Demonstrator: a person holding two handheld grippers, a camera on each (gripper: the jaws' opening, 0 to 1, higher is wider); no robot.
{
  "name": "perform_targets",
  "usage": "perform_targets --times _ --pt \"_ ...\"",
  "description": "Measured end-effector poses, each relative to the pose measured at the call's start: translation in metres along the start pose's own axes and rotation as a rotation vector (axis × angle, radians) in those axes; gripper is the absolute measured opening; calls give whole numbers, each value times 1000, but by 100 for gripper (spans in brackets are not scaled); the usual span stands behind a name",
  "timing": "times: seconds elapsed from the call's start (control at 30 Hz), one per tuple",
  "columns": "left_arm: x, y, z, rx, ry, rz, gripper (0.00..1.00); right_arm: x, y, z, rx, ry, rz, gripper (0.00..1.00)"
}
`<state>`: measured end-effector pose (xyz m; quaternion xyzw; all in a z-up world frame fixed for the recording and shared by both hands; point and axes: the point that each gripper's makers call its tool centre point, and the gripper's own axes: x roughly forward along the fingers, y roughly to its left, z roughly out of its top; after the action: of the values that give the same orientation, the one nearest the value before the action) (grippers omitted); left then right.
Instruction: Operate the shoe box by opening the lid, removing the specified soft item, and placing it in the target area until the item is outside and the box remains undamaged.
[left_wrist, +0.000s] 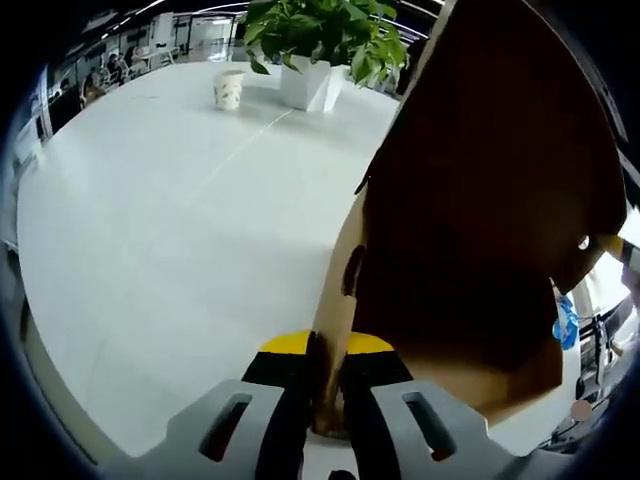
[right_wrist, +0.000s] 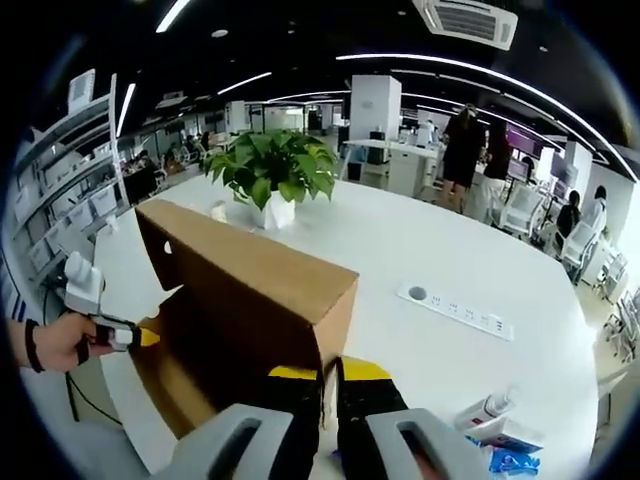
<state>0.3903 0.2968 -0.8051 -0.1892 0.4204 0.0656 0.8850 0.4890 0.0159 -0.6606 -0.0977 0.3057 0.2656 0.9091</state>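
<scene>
- Left gripper view: the left gripper (left_wrist: 328, 400) rises from the bottom edge, its black jaws with yellow tips clenched on a thin cardboard edge of the shoe box (left_wrist: 480, 200).
- The box is brown cardboard and looms over the right half of this view, its dark inner face turned toward the camera, with an oval cut-out near the gripped edge.
- The box stands on a white table (left_wrist: 150, 240) that stretches off to the left.
- At the far end of the table a paper cup (left_wrist: 229, 89) stands just beside a potted plant (left_wrist: 320, 45) in a white pot.
- No soft item can be made out; the inside of the box is too dark to tell.
- Right gripper view: the right gripper (right_wrist: 328, 400) comes up from the bottom, its yellow-tipped jaws closed on the near corner edge of the shoe box (right_wrist: 250, 300).
- The box sits at the near side of the table (right_wrist: 420, 250), its long top face running away toward the plant (right_wrist: 272, 170).
- At the left, a hand (right_wrist: 55, 340) holds the left gripper (right_wrist: 145, 337), whose yellow tip touches the box's far end.
- A white power strip (right_wrist: 455, 310) is set into the table to the right of the box, well apart from it.
- A small bottle (right_wrist: 485, 410) and a blue packet (right_wrist: 510, 455) lie near the table's lower right edge.
- People stand among desks in the background.
</scene>
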Motion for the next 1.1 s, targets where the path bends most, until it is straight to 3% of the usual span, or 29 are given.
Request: perform_targets --times 0.47,0.8,1.1 --pt "8 -8 9 -48 -28 -18 8 -4 3 -18 -11 -48 -47 0" --pt "11 -10 12 -65 -43 -65 10 -6 6 -26 -27 -73 -74 0" --pt "12 -11 14 -34 -46 -125 11 -7 9 -35 -27 -82 -87 0"
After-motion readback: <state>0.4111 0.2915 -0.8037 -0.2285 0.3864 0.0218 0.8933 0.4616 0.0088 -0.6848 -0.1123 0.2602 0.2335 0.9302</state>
